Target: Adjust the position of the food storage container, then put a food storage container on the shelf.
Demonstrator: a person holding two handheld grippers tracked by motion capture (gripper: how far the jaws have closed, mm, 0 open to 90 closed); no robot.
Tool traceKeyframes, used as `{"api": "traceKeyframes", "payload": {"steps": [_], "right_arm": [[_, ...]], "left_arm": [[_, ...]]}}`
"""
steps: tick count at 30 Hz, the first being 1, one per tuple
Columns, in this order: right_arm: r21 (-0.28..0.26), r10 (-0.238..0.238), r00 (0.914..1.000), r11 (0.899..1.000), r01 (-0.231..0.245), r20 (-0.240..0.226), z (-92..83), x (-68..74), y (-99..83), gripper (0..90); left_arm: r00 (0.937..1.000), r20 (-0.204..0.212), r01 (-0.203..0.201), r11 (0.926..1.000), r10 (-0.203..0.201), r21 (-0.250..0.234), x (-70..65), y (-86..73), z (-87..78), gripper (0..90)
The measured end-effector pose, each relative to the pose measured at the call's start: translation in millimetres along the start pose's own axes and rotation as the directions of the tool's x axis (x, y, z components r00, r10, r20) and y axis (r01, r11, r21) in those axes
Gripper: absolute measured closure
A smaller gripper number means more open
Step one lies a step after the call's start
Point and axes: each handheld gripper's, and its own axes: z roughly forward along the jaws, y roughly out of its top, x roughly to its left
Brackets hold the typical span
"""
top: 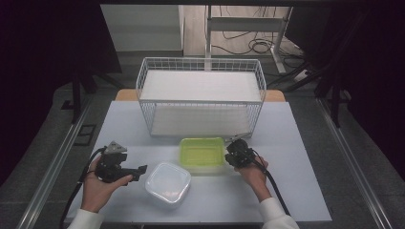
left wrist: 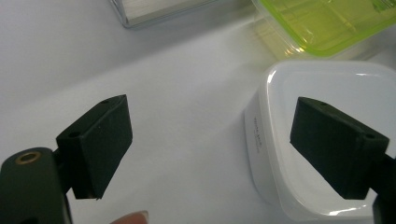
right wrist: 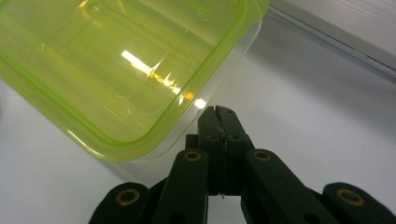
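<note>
Near the table's (top: 296,200) front edge, our left gripper (top: 139,171), jaws wide apart, points at the white box (top: 167,182) just beside it. Our right gripper (right wrist: 219,122), jaws together on nothing, rests beside the green box's (top: 202,153) right side, at mid-table.

Two hands low at the near edge of the table, a gripper in each.

The left hand (top: 98,183) holds the left gripper (top: 138,171) pointing to the person's right, its jaws spread wide apart; a fingertip (left wrist: 133,217) shows at the bottom of the left gripper view. The right hand (top: 253,174) holds the right gripper (top: 235,143) pointing forward and a little left, its jaws pressed together with nothing between them. White sleeves cover both wrists.
</note>
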Motion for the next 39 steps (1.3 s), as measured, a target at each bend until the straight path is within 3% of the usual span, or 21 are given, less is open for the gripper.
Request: {"api": "traceKeyframes", "payload": {"steps": [5,8,11,12,13,15,16,17,22,28,32,35,39], "right_arm": [[-0.025,0.009,0.9999,1.0,-0.009,0.012,-12.9,-7.8,-2.2,88.8],[-0.083,0.033,0.9994,0.996,-0.031,0.014,-32.3,-19.3,-6.2,88.1],[-0.1,0.04,0.9992,0.994,-0.039,0.009,-38.9,-23.3,-8.3,86.0],[-0.112,0.049,0.9987,0.993,-0.048,0.01,-43.7,-26.3,-10.5,80.4],[-0.112,0.049,0.9987,0.993,-0.048,0.01,-43.7,-26.3,-10.5,80.4],[-0.131,0.078,0.9968,0.988,-0.079,-0.015,-47.6,-29.5,-12.5,62.8],[-0.131,0.078,0.9968,0.988,-0.079,-0.015,-47.6,-29.5,-12.5,62.8],[-0.145,0.094,0.9945,0.984,-0.1,-0.046,-50.1,-30.3,-12.5,49.0],[-0.174,0.104,0.9895,0.977,-0.121,-0.1,-55.0,-30.1,-11.4,33.7],[-0.164,0.101,0.989,0.979,-0.118,-0.108,-54.9,-27.3,-14.6,26.9],[-0.164,0.105,0.9883,0.979,-0.122,-0.111,-55.5,-27.1,-13.0,26.4],[-0.16,0.105,0.9882,0.98,-0.122,-0.112,-55.0,-26.8,-12.1,26.3],[-0.165,0.12,0.9857,0.976,-0.139,-0.119,-56.1,-29.0,-10.6,25.6]], "left_arm": [[0.9999,-0.001,0.016,0.9997,-0.016,-0.016,4.2,1.1,-2.4,12.3],[0.9991,0.004,0.042,0.9986,-0.042,-0.033,8.8,2.9,-4.3,12.3],[0.9978,-0.01,0.064,0.9967,-0.065,-0.049,10.3,1.8,-5.0,15.1],[0.9965,-0.022,0.079,0.9945,-0.081,-0.068,11.4,1.5,-7.9,15.7],[0.9965,-0.022,0.079,0.9945,-0.081,-0.068,11.4,1.5,-7.9,15.9],[0.9953,0.002,0.097,0.9909,-0.097,-0.094,12.7,1.9,-12.9,15.9],[0.9953,0.002,0.097,0.9909,-0.097,-0.094,12.7,1.9,-12.9,15.9],[0.995,0.009,0.1,0.9907,-0.099,-0.093,13.3,1.8,-13.2,15.8],[0.9944,0.03,0.103,0.9918,-0.101,-0.076,11.7,1.9,-11.4,15.5],[0.9871,0.069,0.149,0.9865,-0.144,-0.068,12.8,4.9,-12.8,16.3],[0.9859,0.074,0.154,0.986,-0.15,-0.063,14.1,5.5,-14.4,16.4],[0.9803,0.081,0.186,0.9801,-0.18,-0.069,20.0,8.5,-16.0,17.5],[0.9819,0.104,0.164,0.9856,-0.159,-0.042,16.1,11.3,-7.4,19.1]]}}
